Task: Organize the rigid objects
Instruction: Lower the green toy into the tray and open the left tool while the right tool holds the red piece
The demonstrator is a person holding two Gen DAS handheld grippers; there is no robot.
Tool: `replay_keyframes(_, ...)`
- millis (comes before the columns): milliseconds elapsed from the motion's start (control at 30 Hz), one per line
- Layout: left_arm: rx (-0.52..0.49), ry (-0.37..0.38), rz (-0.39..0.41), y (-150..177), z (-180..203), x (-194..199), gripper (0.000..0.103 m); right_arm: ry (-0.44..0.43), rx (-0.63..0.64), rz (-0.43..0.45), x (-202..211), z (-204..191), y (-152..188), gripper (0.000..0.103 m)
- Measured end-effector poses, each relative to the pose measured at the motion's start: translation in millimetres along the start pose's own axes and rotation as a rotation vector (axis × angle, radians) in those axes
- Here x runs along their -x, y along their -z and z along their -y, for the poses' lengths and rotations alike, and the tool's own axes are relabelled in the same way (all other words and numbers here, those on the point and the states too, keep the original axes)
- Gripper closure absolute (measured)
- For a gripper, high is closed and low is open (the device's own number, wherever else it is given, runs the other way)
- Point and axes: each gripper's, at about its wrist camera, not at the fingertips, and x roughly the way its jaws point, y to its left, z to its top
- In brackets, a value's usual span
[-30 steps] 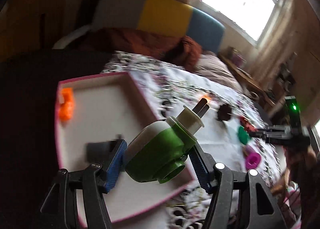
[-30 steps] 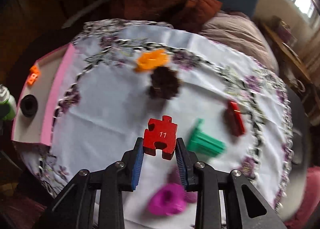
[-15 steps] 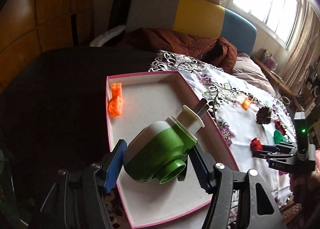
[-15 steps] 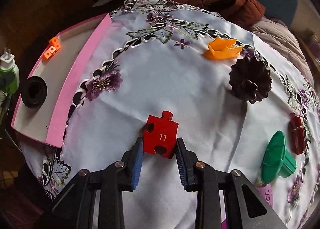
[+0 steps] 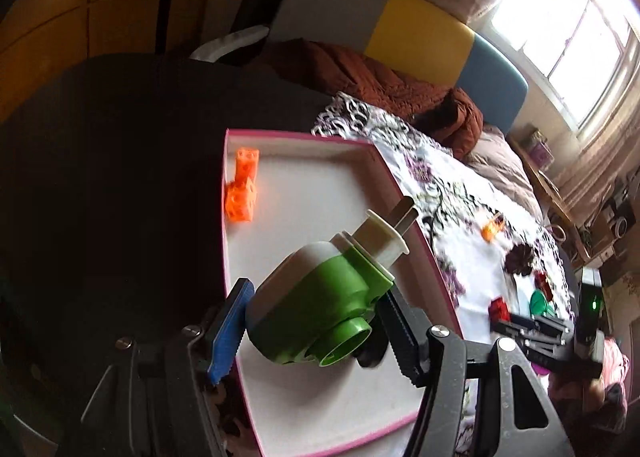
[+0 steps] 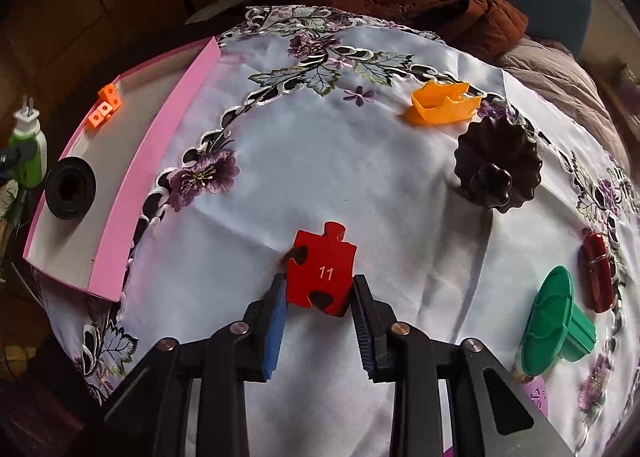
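Observation:
My left gripper (image 5: 316,333) is shut on a green and white plug-in device (image 5: 320,309) with metal prongs, held above the near part of the pink-rimmed tray (image 5: 304,137). An orange block piece (image 5: 241,191) lies at the tray's far left. My right gripper (image 6: 320,321) is shut on a red puzzle piece marked 11 (image 6: 322,273), held low over the white floral tablecloth (image 6: 340,161). In the right wrist view the tray (image 6: 156,173) holds a black ring (image 6: 70,188) and the orange block piece (image 6: 105,107); the device (image 6: 26,149) shows at the left edge.
On the cloth lie an orange boat-shaped piece (image 6: 442,103), a dark brown fluted mould (image 6: 498,163), a dark red capsule (image 6: 598,273) and a green stamp-like piece (image 6: 554,321). A purple piece (image 6: 536,391) peeks out at the lower right. A sofa with a brown blanket (image 5: 360,77) stands behind.
My left gripper has swung with the device, bringing the tray and dark table into view. My right gripper has carried the puzzle piece left, towards the tray.

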Motion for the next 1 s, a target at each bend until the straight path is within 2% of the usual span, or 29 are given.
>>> replay_keyframes(233, 0.031, -0.01, -0.019, -22.0, -6.7, -21.3, 0.039, 0.005, 0.007, 0.002, -0.5, -0.5, 0.5, 0.071)
replay_keyframes(367, 0.06, -0.055, -0.052, -27.6, -12.6, -38.4, 0.039, 0.004, 0.013, 0.006, -0.5, -1.0, 0.7, 0.071)
replay_keyframes(567, 0.035, -0.104, -0.084, -28.7, -13.6, -57.7, 0.039, 0.004, 0.017, 0.008, -0.6, -0.9, 0.7, 0.071)
replay_keyframes(833, -0.016, -0.145, -0.05, -16.7, -10.7, -47.8, 0.038, 0.005, 0.021, 0.011, -1.1, -0.9, 0.6, 0.071)
replay_keyframes(1000, -0.016, -0.154, -0.011, -8.0, -8.5, -27.9, 0.038, 0.004, 0.022, 0.013, -1.0, -1.1, 0.9, 0.071)
